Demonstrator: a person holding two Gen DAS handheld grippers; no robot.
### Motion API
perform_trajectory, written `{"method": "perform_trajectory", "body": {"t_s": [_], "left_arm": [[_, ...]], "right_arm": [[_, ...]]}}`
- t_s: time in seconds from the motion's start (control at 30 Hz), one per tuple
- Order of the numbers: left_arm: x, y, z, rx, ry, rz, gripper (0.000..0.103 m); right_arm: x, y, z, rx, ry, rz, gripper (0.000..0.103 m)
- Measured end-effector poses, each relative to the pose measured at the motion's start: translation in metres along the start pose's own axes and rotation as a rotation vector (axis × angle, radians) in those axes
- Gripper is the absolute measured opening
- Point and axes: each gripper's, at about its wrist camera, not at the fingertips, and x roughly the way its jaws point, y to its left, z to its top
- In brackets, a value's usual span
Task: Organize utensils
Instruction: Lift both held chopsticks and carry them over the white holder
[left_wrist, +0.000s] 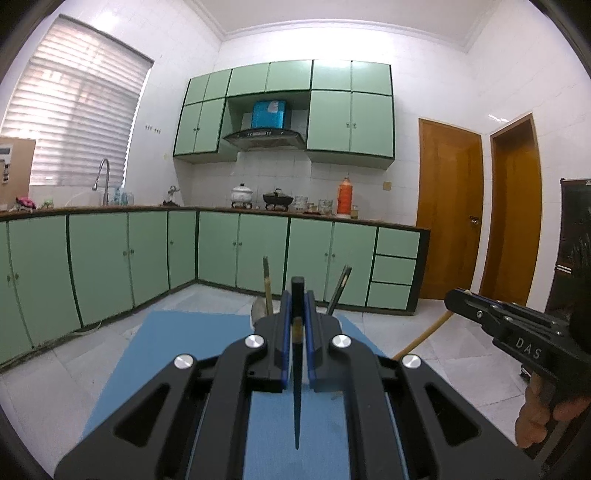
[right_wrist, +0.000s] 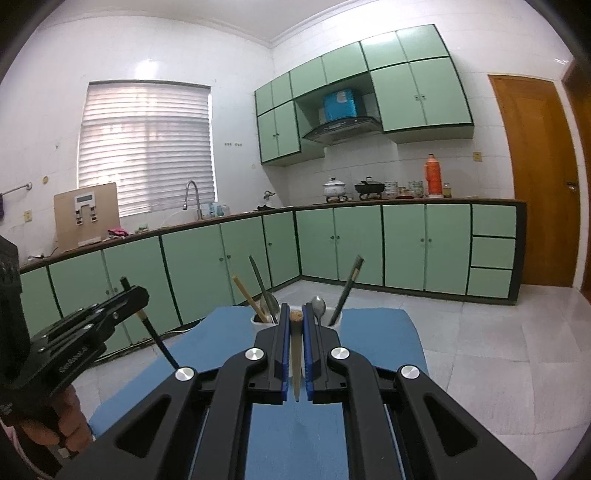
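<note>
My left gripper (left_wrist: 296, 325) is shut on a black chopstick (left_wrist: 297, 398) held upright above the blue mat (left_wrist: 177, 354). It also shows at the left of the right wrist view (right_wrist: 138, 295) with the black chopstick (right_wrist: 159, 343) pointing down. My right gripper (right_wrist: 295, 325) is shut on a wooden chopstick (right_wrist: 295, 365); it shows at the right in the left wrist view (left_wrist: 448, 299) with the wooden chopstick (left_wrist: 421, 338). Just beyond stands a white utensil holder (right_wrist: 258, 322) with chopsticks (right_wrist: 249, 297), a spoon (right_wrist: 318, 306) and dark chopsticks (right_wrist: 347, 291).
The blue mat (right_wrist: 376, 332) covers the table, with tiled floor (right_wrist: 480, 350) beyond. Green kitchen cabinets (right_wrist: 369, 243) and a counter with pots and an orange thermos (right_wrist: 434, 179) line the far walls. Wooden doors (left_wrist: 448, 210) stand at right.
</note>
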Motion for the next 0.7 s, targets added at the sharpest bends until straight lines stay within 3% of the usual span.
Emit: {"method": "perform_trajectory", "body": {"t_s": [0.47,0.7], "left_arm": [[0.049,-0.007,0.094,-0.005,-0.170,-0.012,0.006],[0.096,-0.007,0.116,0.002,-0.203,0.013,0.006]], "right_arm": [[0.035,-0.003,0.091,-0.043,0.016,0.020,0.007],[0.082,-0.003,0.122,-0.072,0.072,-0.007,0.007]]}}
